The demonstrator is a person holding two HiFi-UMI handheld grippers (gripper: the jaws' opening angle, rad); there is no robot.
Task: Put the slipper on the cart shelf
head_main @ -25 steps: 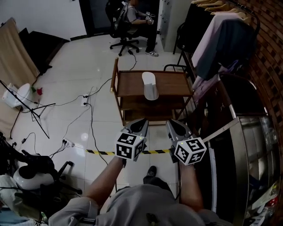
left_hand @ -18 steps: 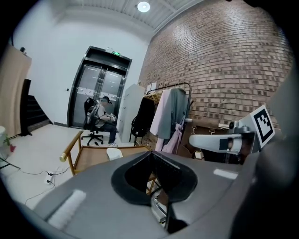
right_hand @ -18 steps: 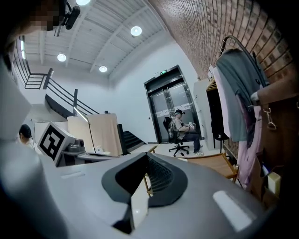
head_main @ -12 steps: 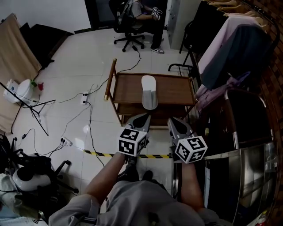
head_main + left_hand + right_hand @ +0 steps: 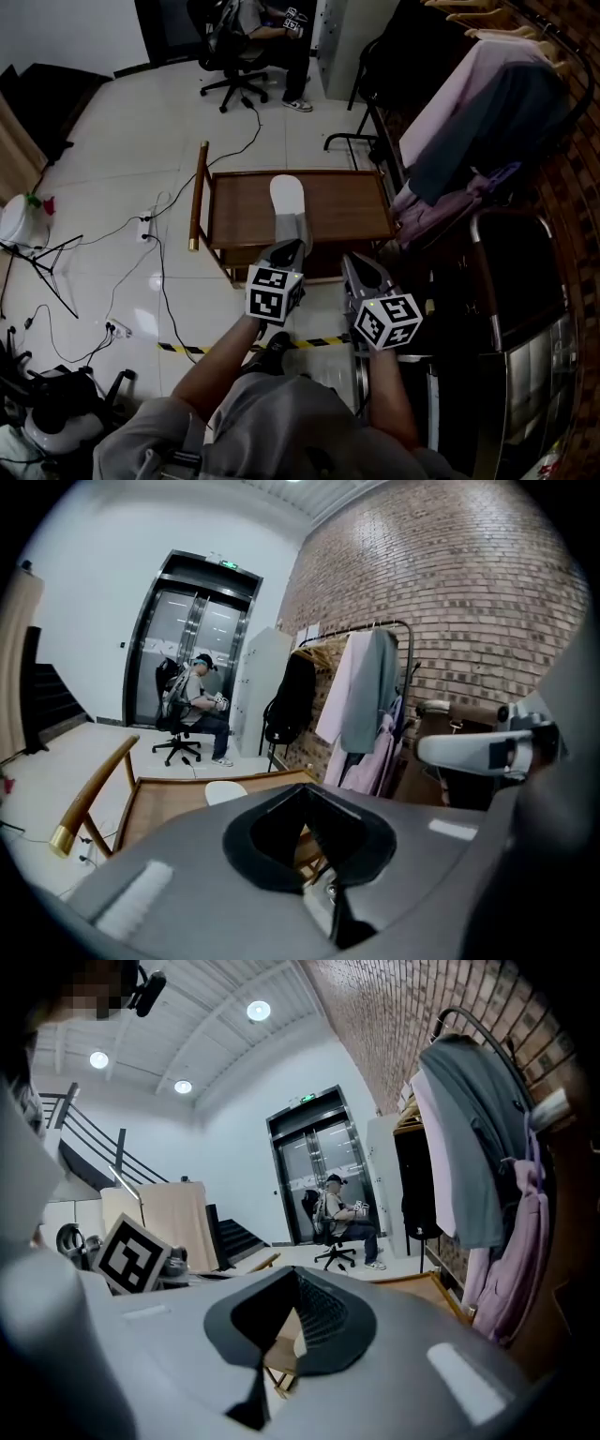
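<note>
A white slipper [image 5: 288, 202] lies on the top shelf of the wooden cart [image 5: 342, 208], toe pointing away from me. In the left gripper view the slipper [image 5: 225, 791] shows just beyond the jaws, on the cart top [image 5: 159, 803]. My left gripper [image 5: 290, 247] hovers at the cart's near edge, just short of the slipper's heel, shut and empty. My right gripper [image 5: 355, 262] is beside it to the right, over the cart's front rail, also shut with nothing in it. In both gripper views the jaws meet at their tips.
A clothes rack [image 5: 487, 103] with hanging garments stands right of the cart. A person sits on an office chair [image 5: 234, 56] at the back. Cables [image 5: 155, 244] and yellow-black tape [image 5: 187, 347] run across the floor at the left. A steel cabinet [image 5: 530, 375] fills the lower right.
The person has stepped closer to the cart, so both grippers now reach its near edge. The slipper has stayed in place on the top shelf. Both grippers remain shut.
</note>
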